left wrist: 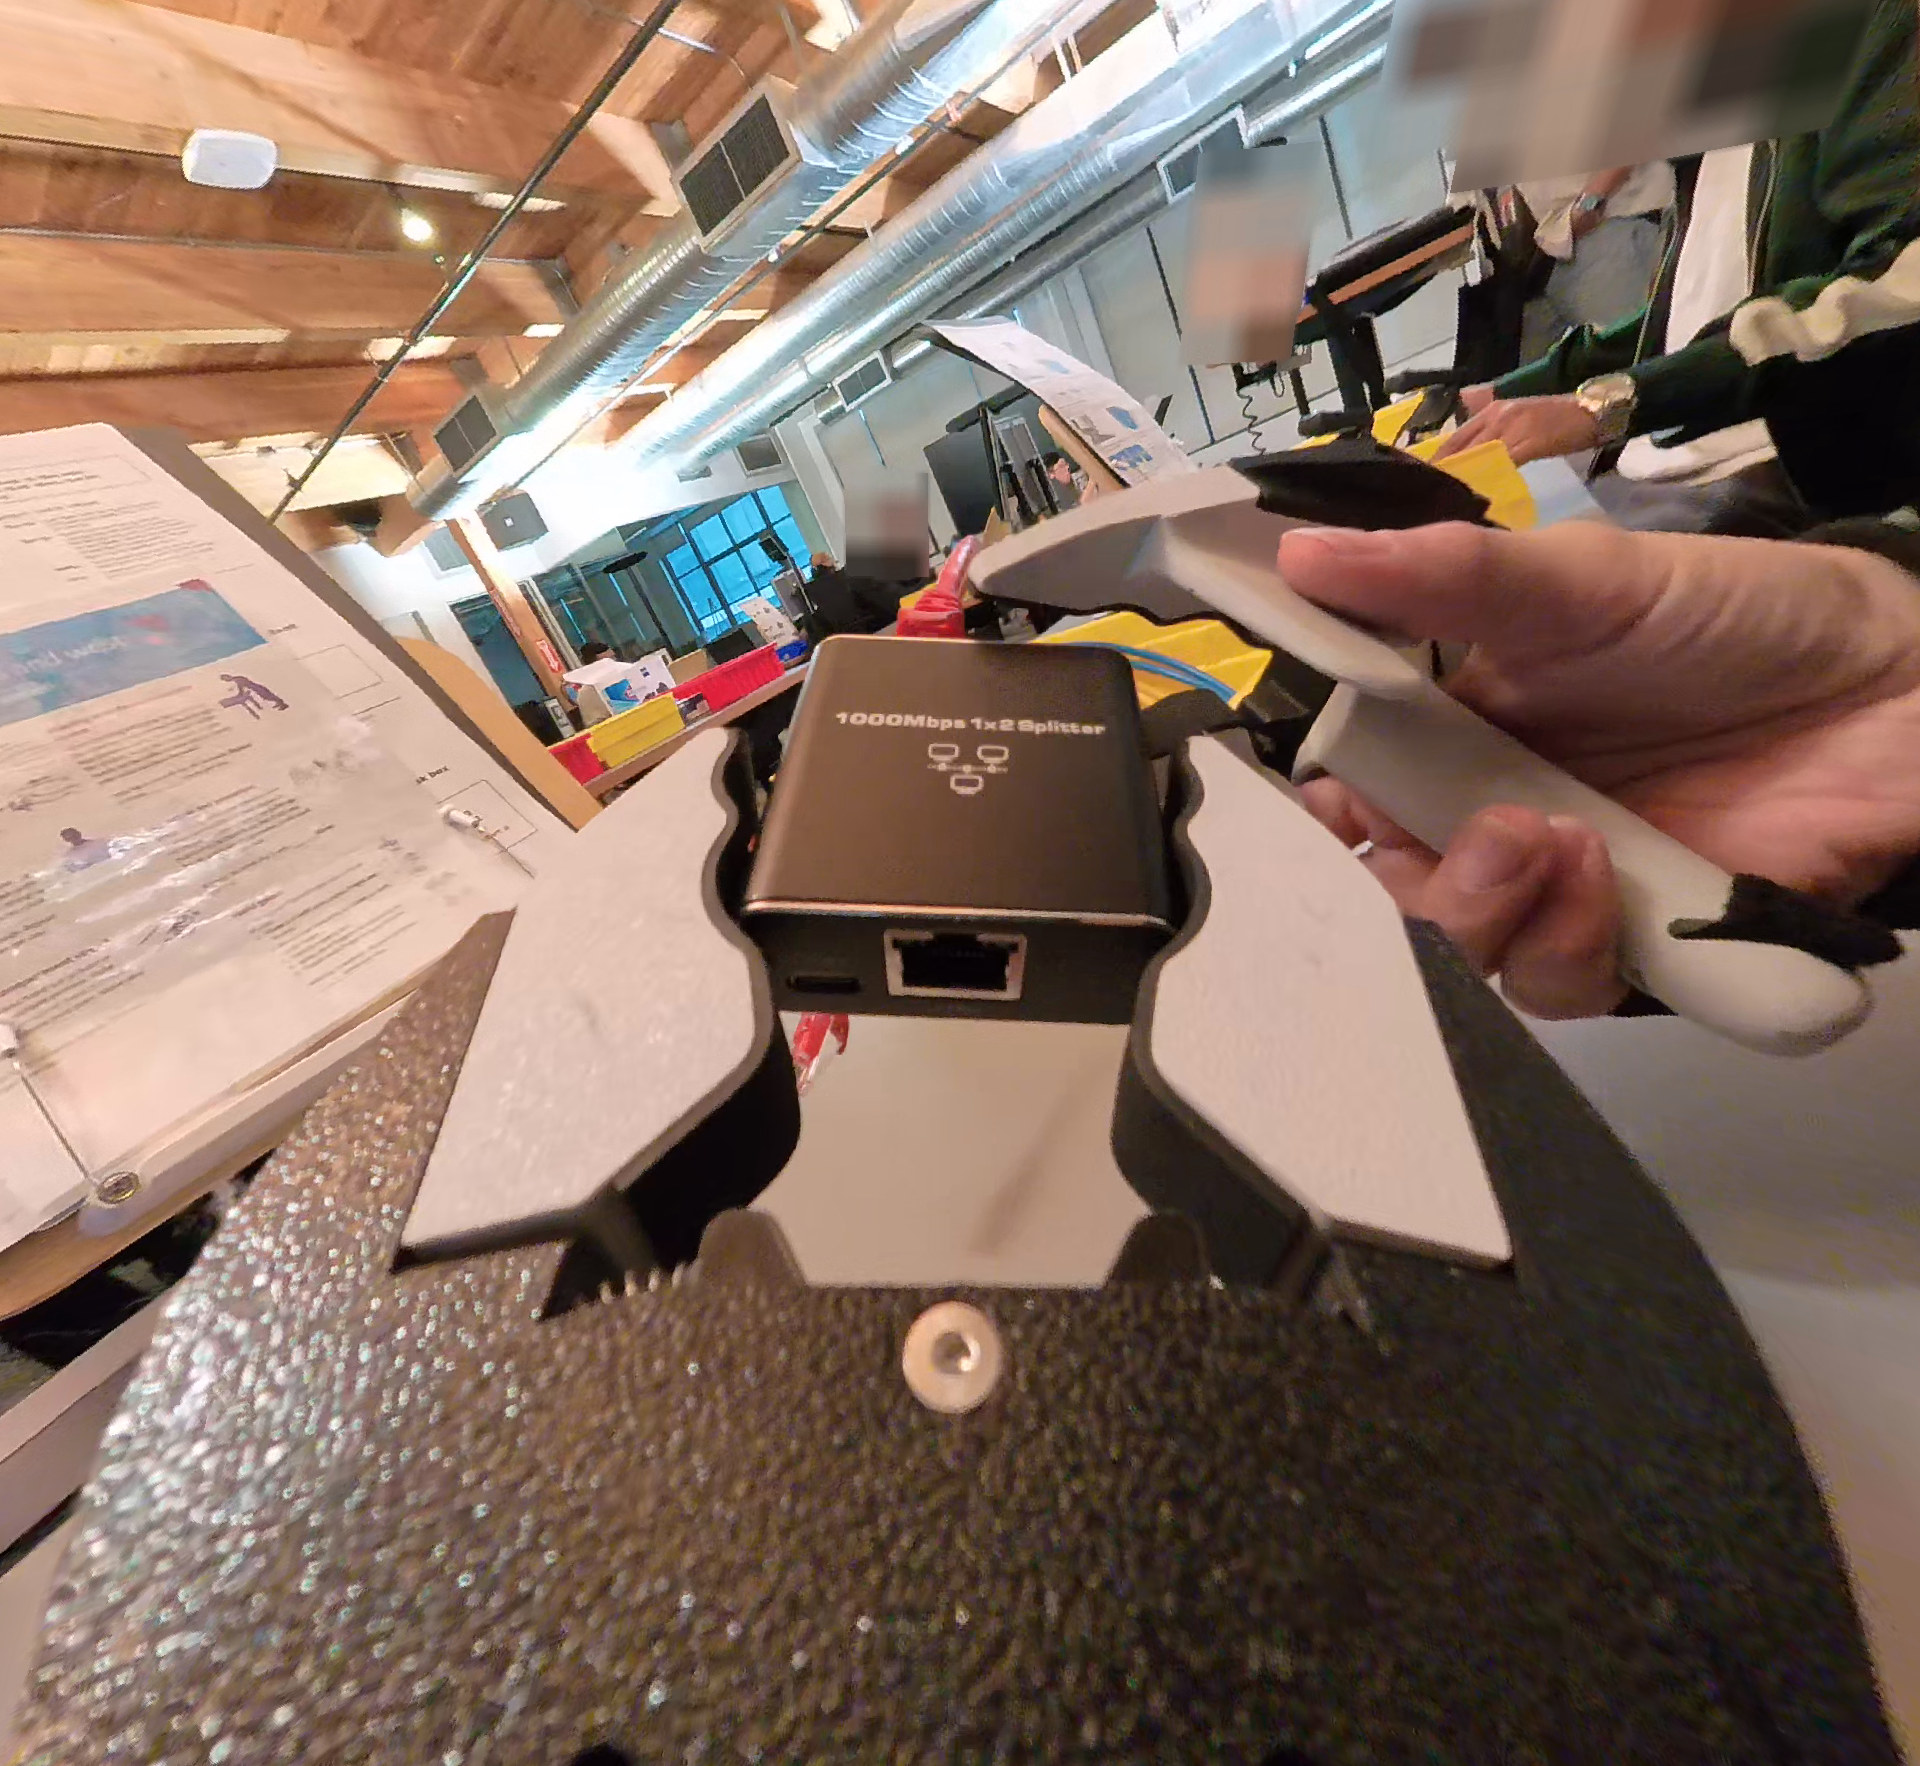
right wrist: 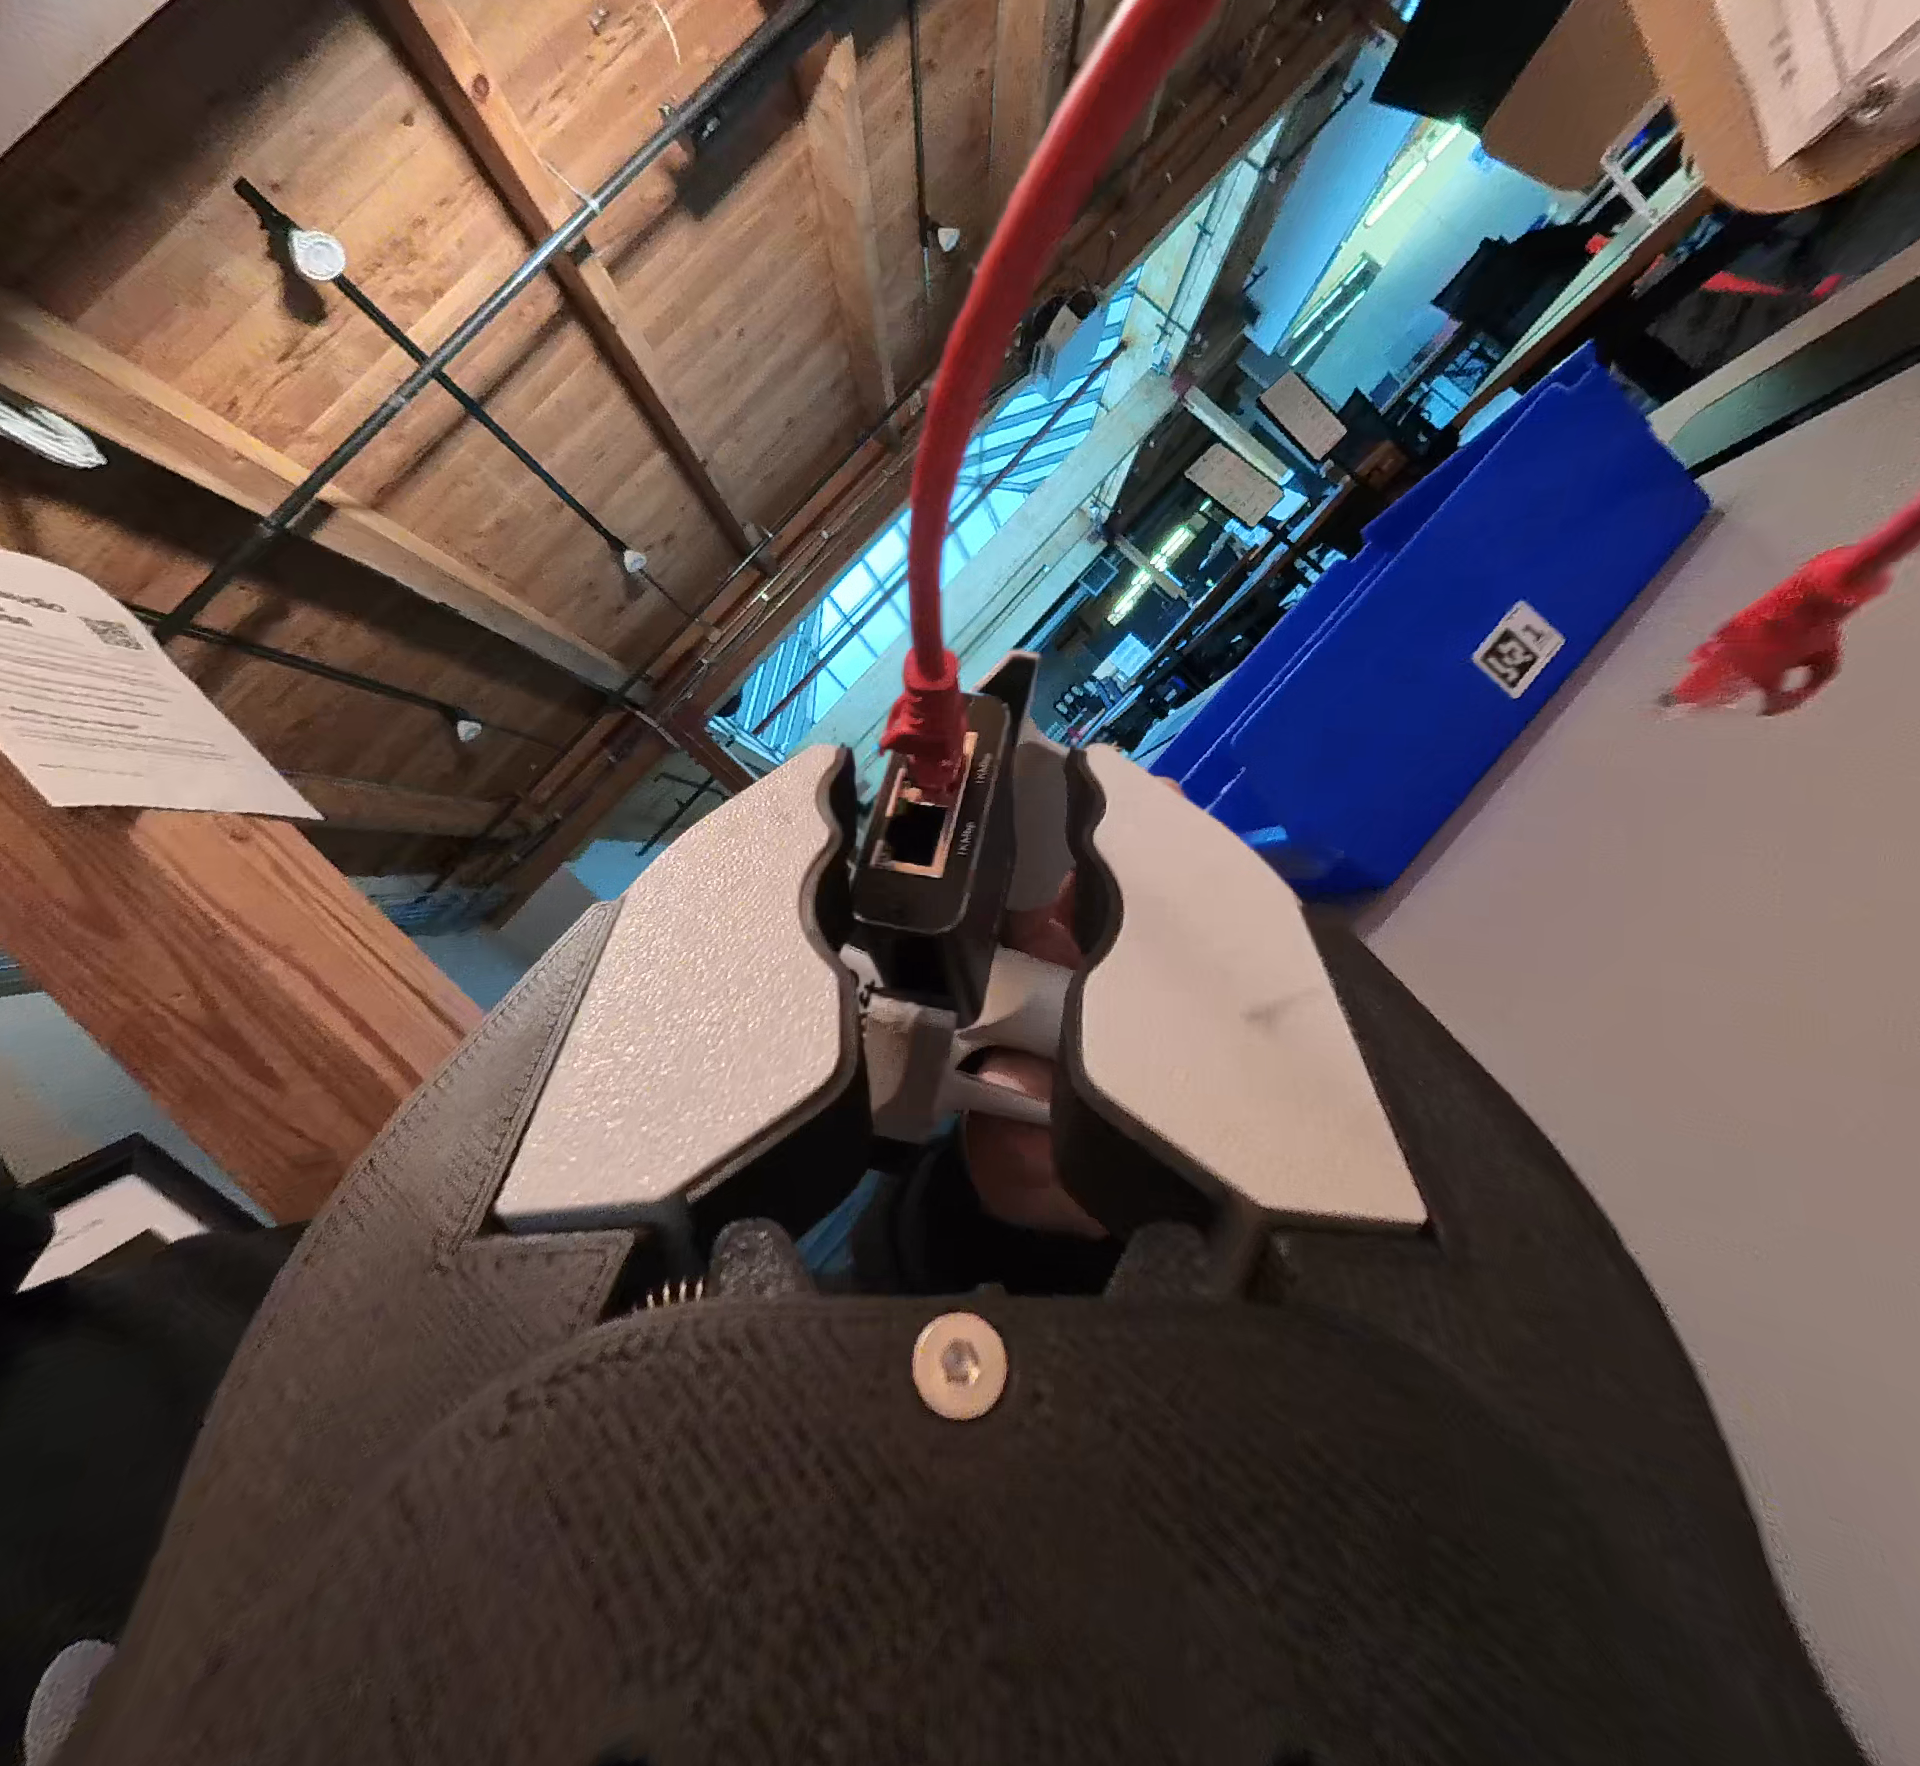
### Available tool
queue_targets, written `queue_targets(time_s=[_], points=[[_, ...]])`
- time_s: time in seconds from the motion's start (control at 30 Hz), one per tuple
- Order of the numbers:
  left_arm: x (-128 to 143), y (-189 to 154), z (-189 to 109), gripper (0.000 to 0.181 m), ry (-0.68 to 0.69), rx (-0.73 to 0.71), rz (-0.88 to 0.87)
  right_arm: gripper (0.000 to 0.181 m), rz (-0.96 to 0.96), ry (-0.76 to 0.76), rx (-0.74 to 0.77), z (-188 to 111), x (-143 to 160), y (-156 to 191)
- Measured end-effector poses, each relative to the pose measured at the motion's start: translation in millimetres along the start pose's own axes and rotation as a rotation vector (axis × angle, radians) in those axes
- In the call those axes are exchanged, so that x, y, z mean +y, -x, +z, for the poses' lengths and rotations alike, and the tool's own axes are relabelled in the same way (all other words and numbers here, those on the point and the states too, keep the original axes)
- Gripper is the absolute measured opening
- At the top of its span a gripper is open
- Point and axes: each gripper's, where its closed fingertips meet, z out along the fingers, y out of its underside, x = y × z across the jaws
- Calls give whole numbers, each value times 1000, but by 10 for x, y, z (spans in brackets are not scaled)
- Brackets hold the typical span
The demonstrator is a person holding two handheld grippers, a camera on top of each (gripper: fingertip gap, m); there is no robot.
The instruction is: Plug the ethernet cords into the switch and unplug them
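Observation:
The black switch [left wrist: 961, 781] is a small box clamped between the grey fingers of my left gripper [left wrist: 961, 760], held up off the table. Its near end shows one empty port [left wrist: 954, 963]. A red ethernet cord [right wrist: 940, 490] is plugged into one far-end port, beside an empty port [right wrist: 914, 833]. My right gripper [right wrist: 961, 781] is open, its jaws straddling that far end of the switch [right wrist: 935, 875]. Its grey fingers [left wrist: 1143, 553] show in the left wrist view, held by a hand. A loose red plug [right wrist: 1766, 646] hangs at the right.
A stand with printed sheets [left wrist: 208, 729] is close on the left. Yellow bins [left wrist: 1195, 646] and a person in a green jacket [left wrist: 1818, 345] are behind. A blue bin [right wrist: 1455, 656] sits on the grey table [right wrist: 1662, 1041]. A wooden post [right wrist: 208, 937] stands at the left.

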Motion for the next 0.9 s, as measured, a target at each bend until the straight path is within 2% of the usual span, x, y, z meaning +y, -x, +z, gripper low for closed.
queue_targets(time_s=[0.07,0.13,0.37,0.7,0.9], points=[[29,-31,16,75,24,3,30,36,9,11,7,20,43,-2],[56,-45,31,75,45,-1,52,22,0,-9,22,19,40,-15],[184,-40,58,75,124,-25,119,15,11,-74,97,-43,-19,-115],[223,-67,72,75,133,-21,119,13,71,-114,38,-83,-9,-141],[229,-66,80,75,134,-27,102,13,44,-107,71,-84,7,-149]])
